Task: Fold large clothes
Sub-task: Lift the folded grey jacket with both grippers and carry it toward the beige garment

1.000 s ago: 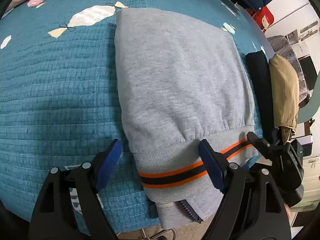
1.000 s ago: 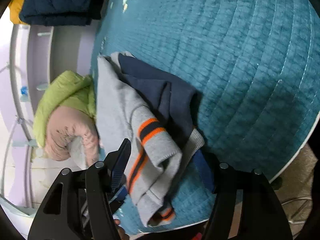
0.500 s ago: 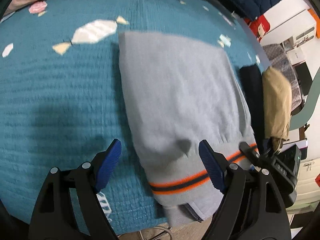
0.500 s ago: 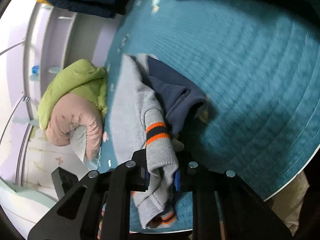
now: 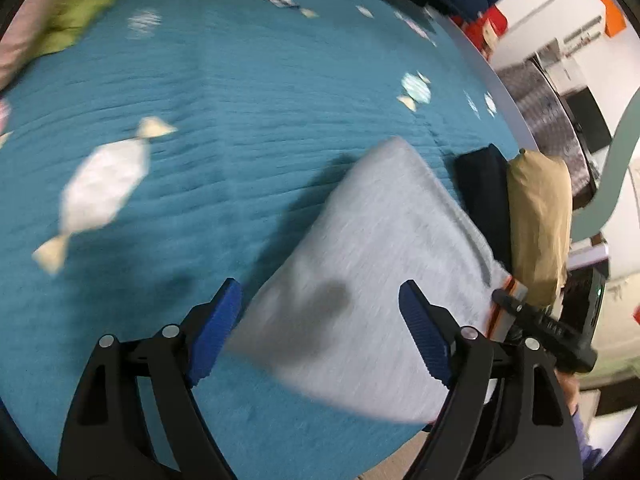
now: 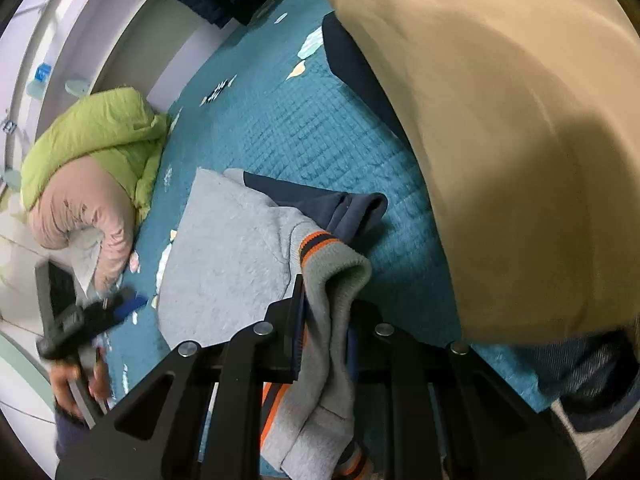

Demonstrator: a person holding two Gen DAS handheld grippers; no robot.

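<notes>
Left wrist view: left tongs (image 5: 320, 332) wide open, holding nothing; grey sweatshirt (image 5: 372, 280) lower centre on teal quilt (image 5: 200, 100). Right wrist view: right tongs (image 6: 324, 336) clamped on sweatshirt's striped hem (image 6: 332, 264), lower centre; tan garment (image 6: 500, 140) upper right.

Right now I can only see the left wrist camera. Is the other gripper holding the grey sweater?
Observer: Yes. The right gripper has its jaws shut on the sweater, at the orange-striped hem.
Operator: Is the sweater grey all over?
Observer: No. A navy layer pokes out from under the grey, just past the hem.
Operator: What's that green blur far away?
Observer: A green jacket, with a pink jacket curled against it. Bare quilt lies between them and the sweater.
</notes>
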